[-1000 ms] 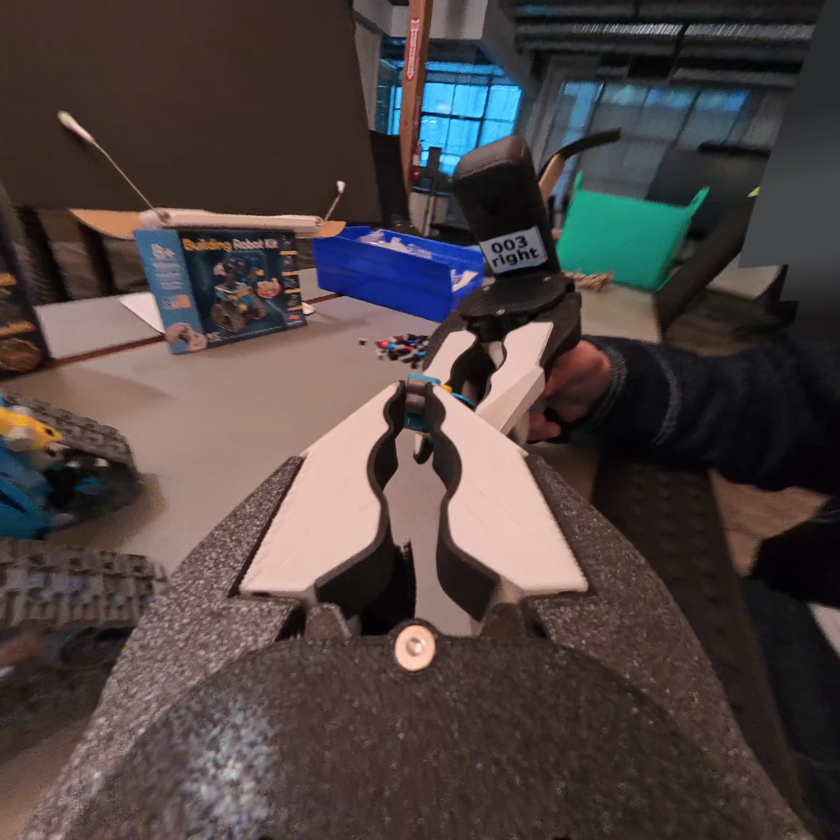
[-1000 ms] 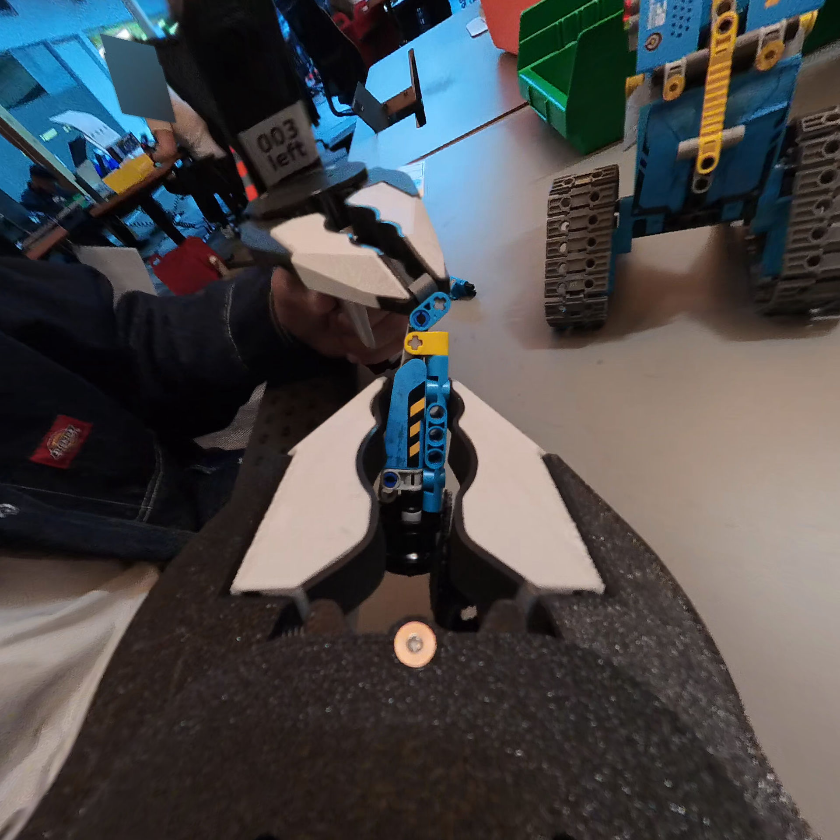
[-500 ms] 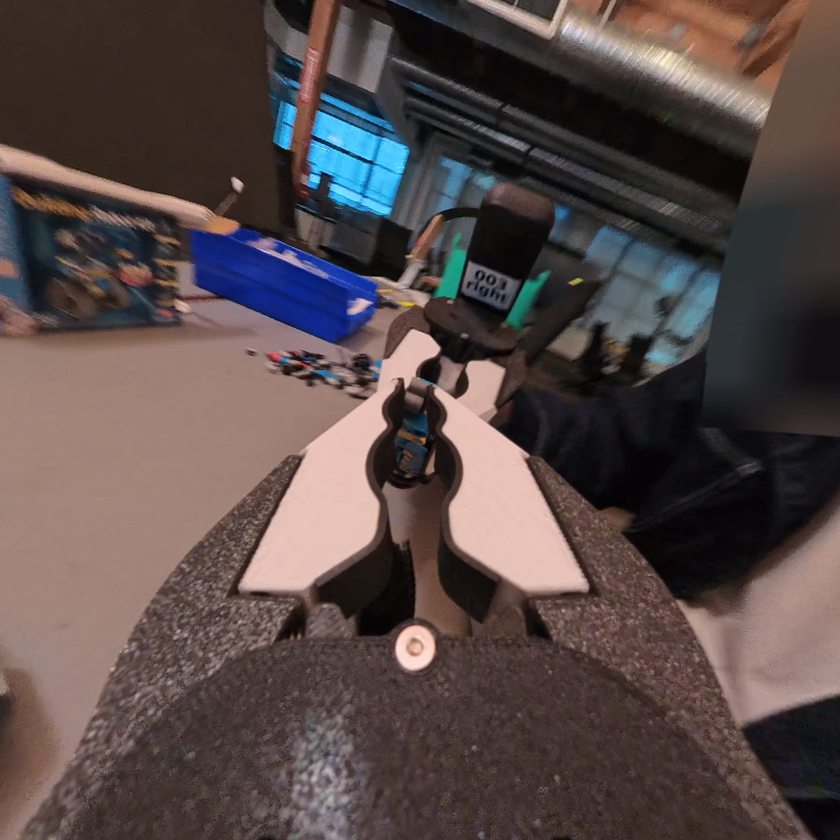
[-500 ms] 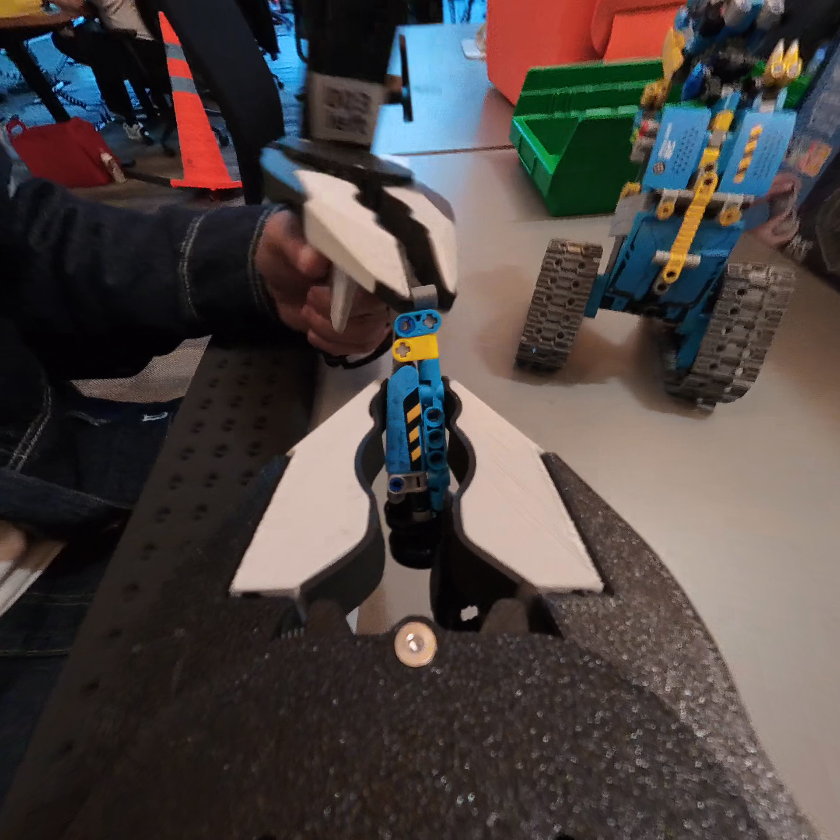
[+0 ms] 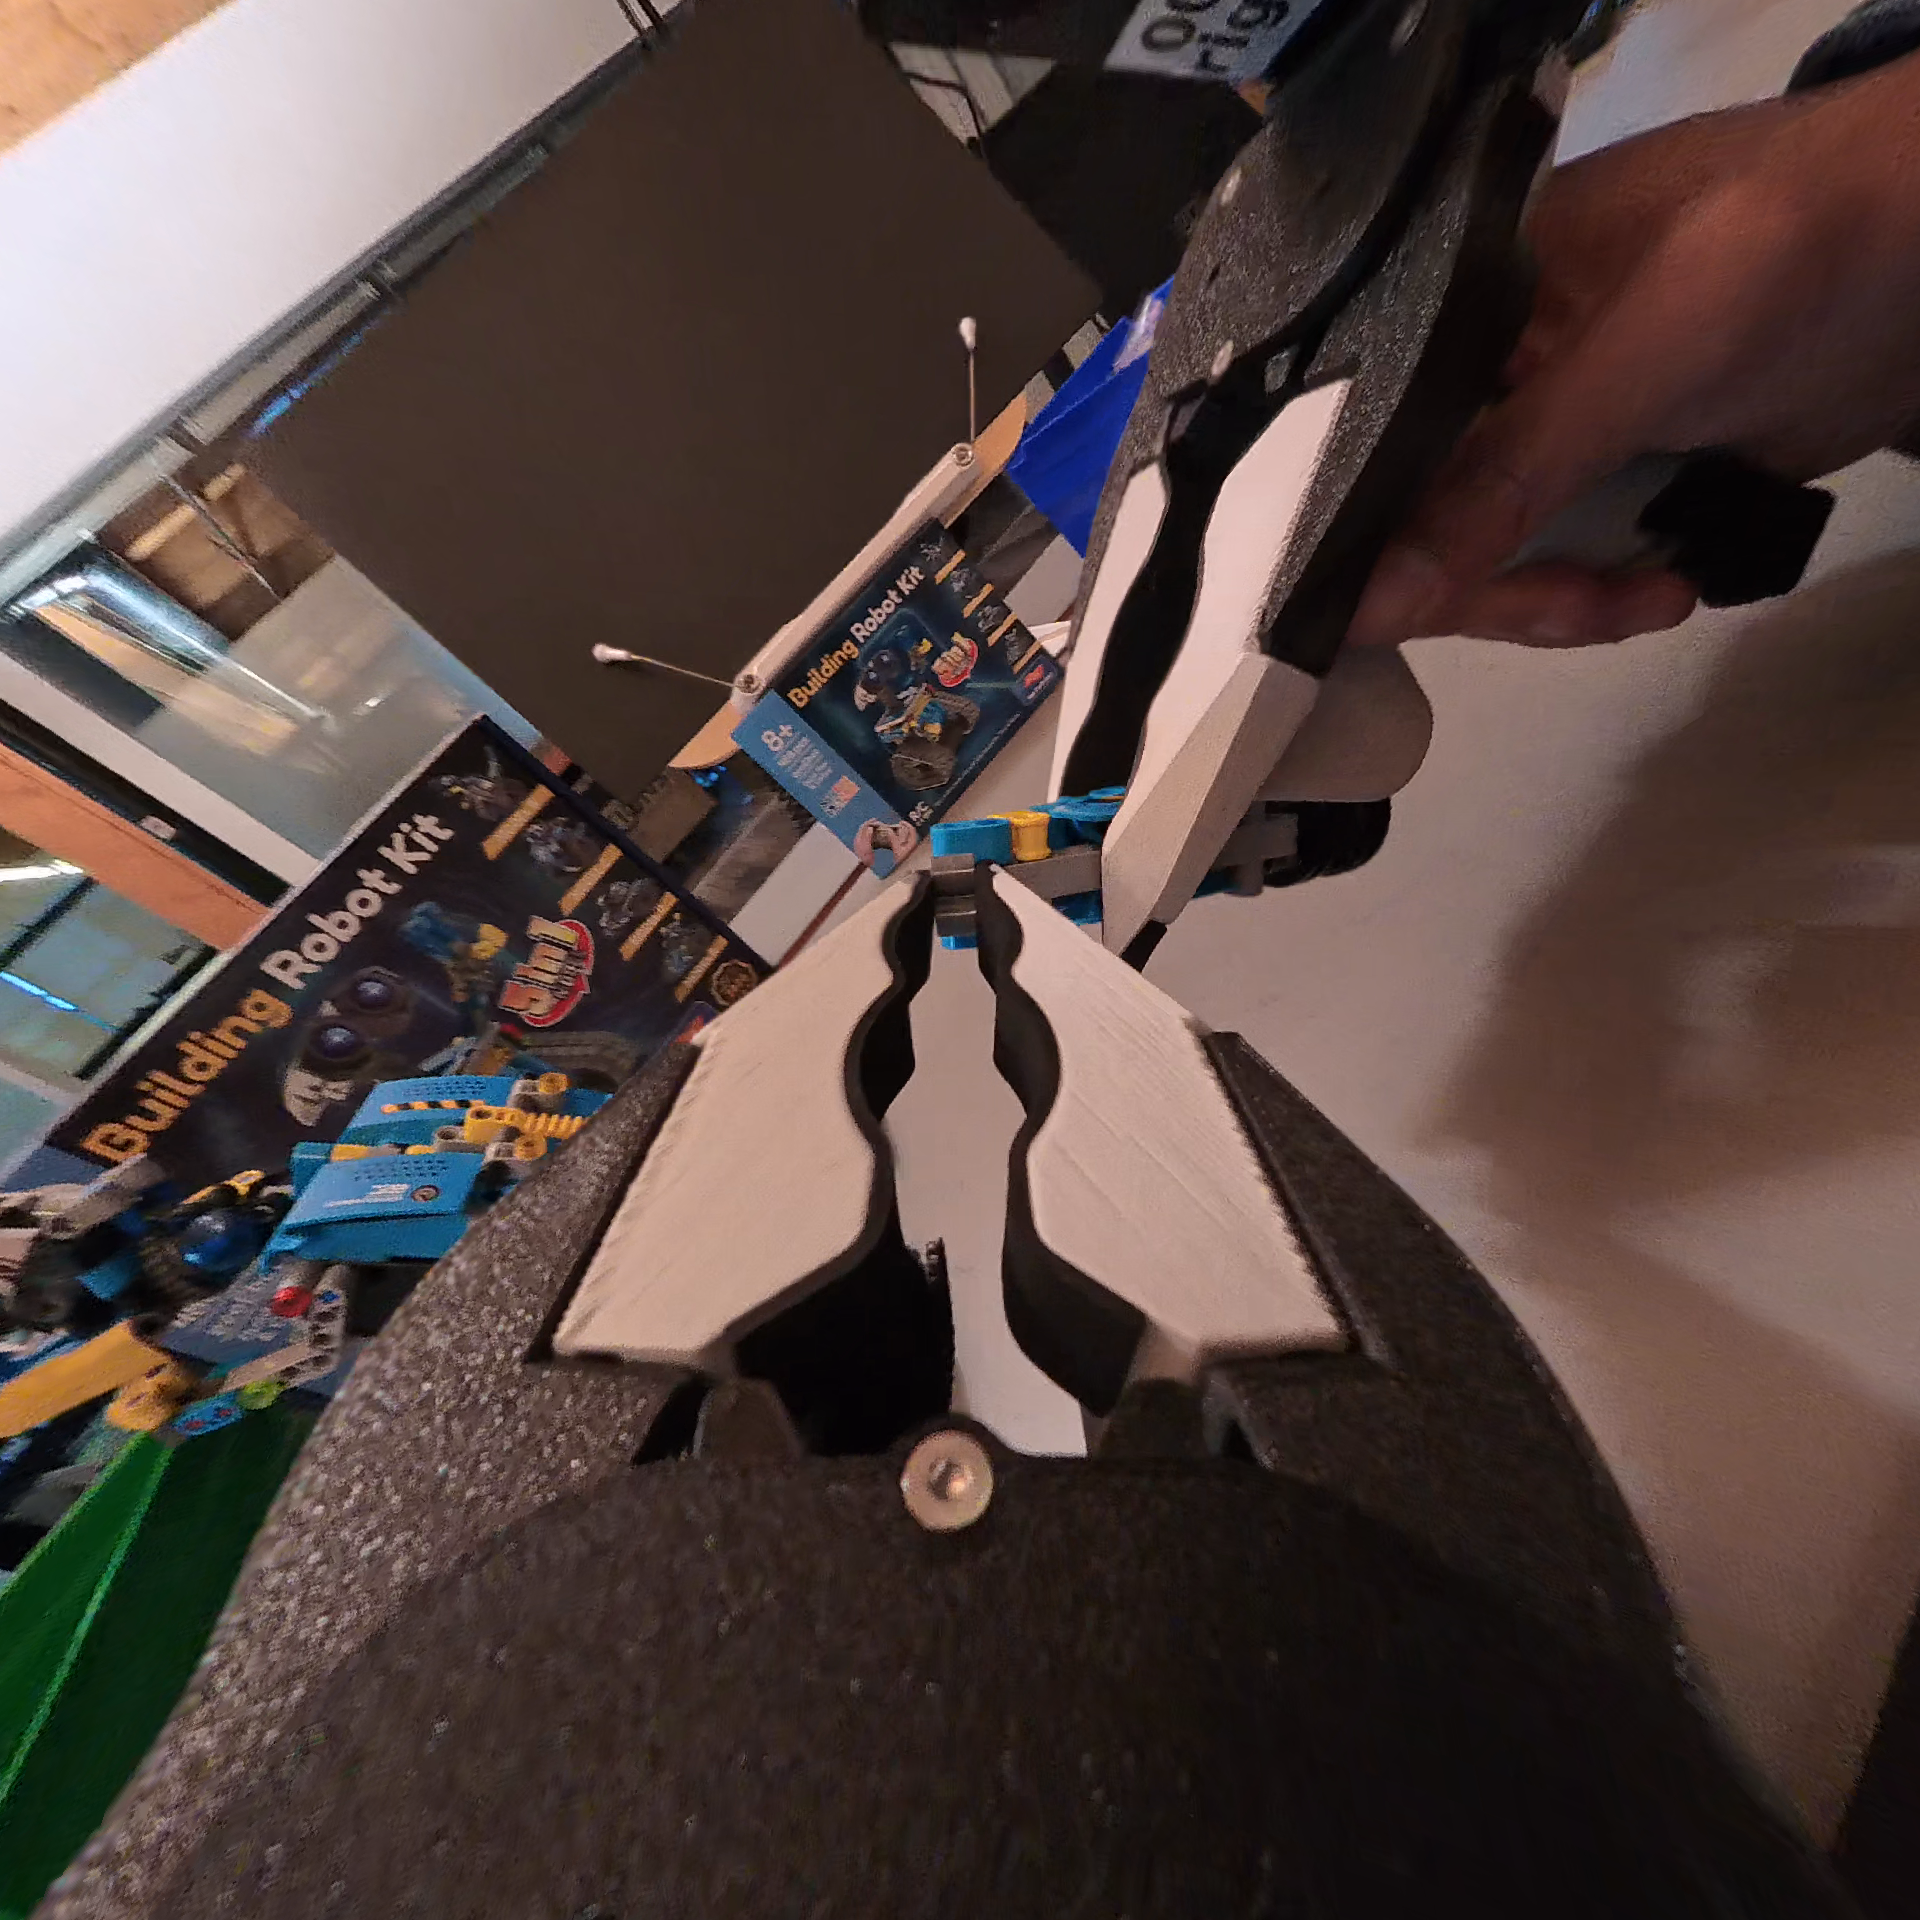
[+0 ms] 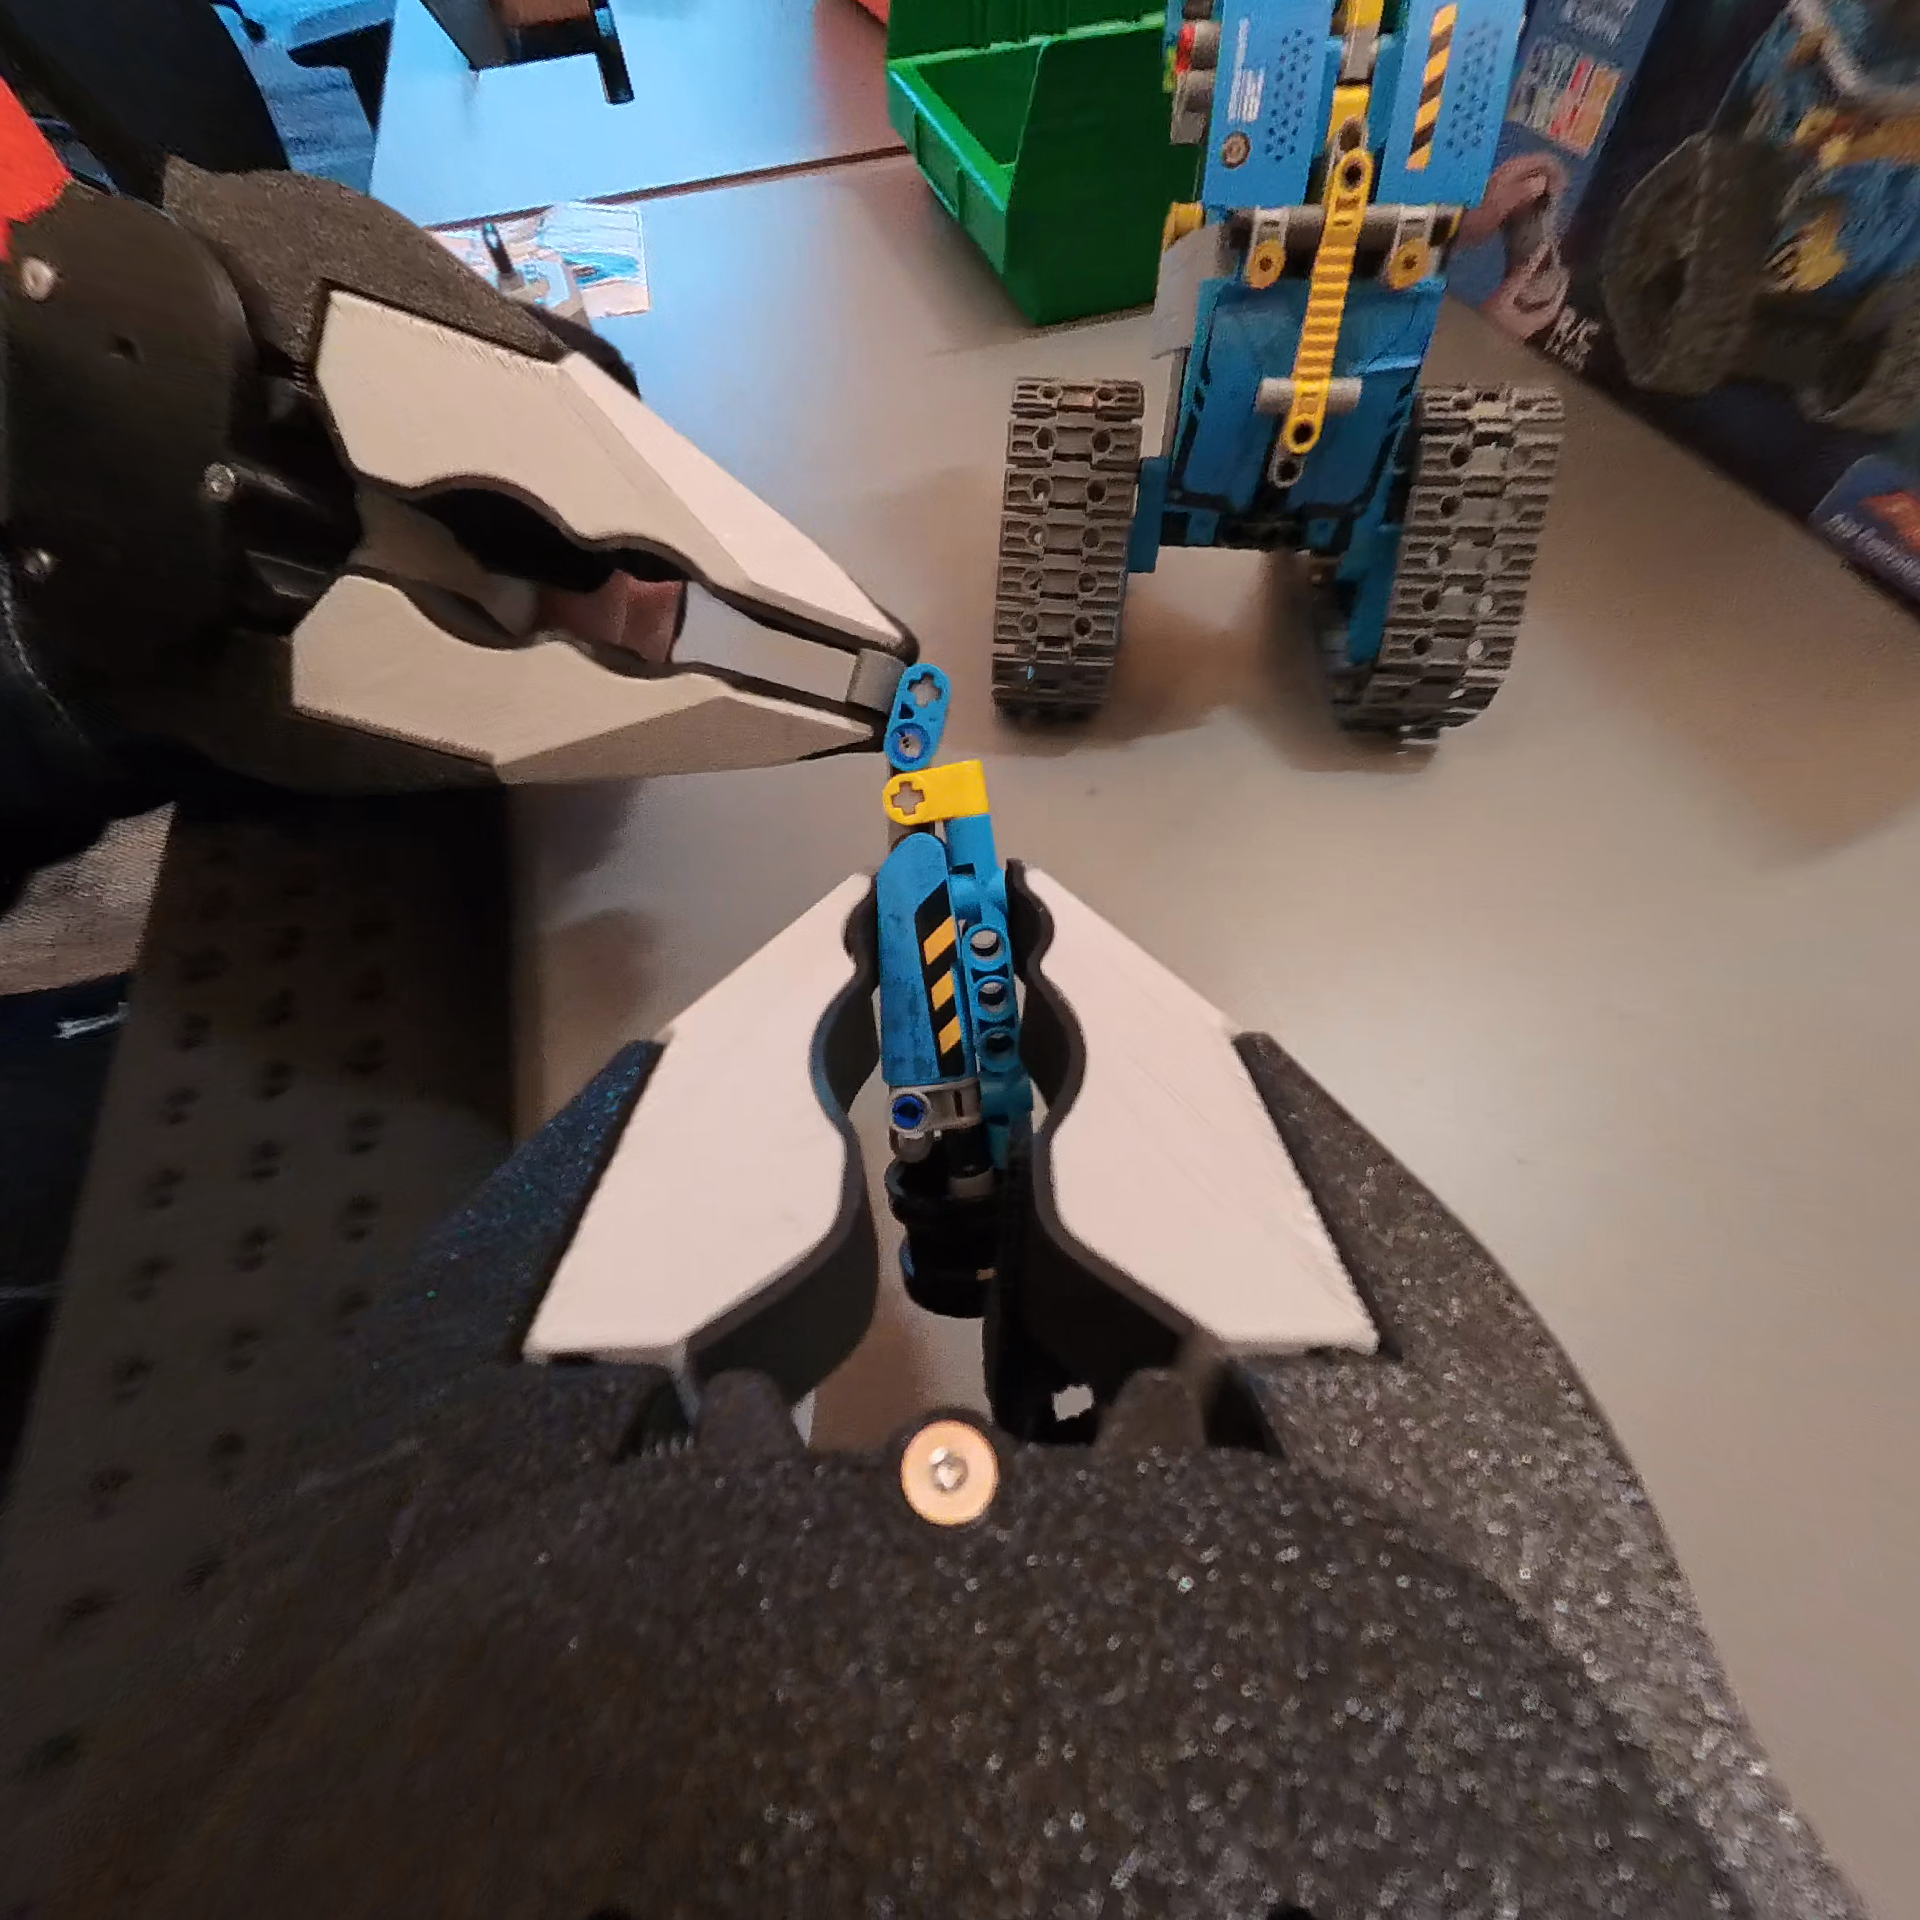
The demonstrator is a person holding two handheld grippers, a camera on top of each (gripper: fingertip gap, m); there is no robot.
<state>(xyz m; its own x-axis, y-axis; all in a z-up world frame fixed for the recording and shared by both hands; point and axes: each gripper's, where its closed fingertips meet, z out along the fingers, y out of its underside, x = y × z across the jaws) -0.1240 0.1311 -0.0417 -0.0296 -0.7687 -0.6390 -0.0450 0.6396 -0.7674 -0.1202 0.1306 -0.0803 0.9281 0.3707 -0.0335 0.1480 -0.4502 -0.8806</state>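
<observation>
My right gripper (image 6: 940,894) clamps a blue studded-beam assembly (image 6: 940,997) with hazard stripes and a yellow connector; my left gripper (image 6: 883,707) pinches what seems a small grey piece (image 5: 956,873) at its blue end link (image 6: 920,712), above the smooth table (image 6: 1455,1039); the tracked blue robot model (image 6: 1299,416) stands beyond, apart.

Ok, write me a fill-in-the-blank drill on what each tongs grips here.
1. The right tongs are shut on a blue plastic brick arm with black and ____ stripes.
2. The left tongs pinch a small ____ connector piece at that arm's tip.
3. Beyond them stands a blue tracked toy robot, with a ____ plastic bin behind.

Missing: yellow; blue; green
</observation>
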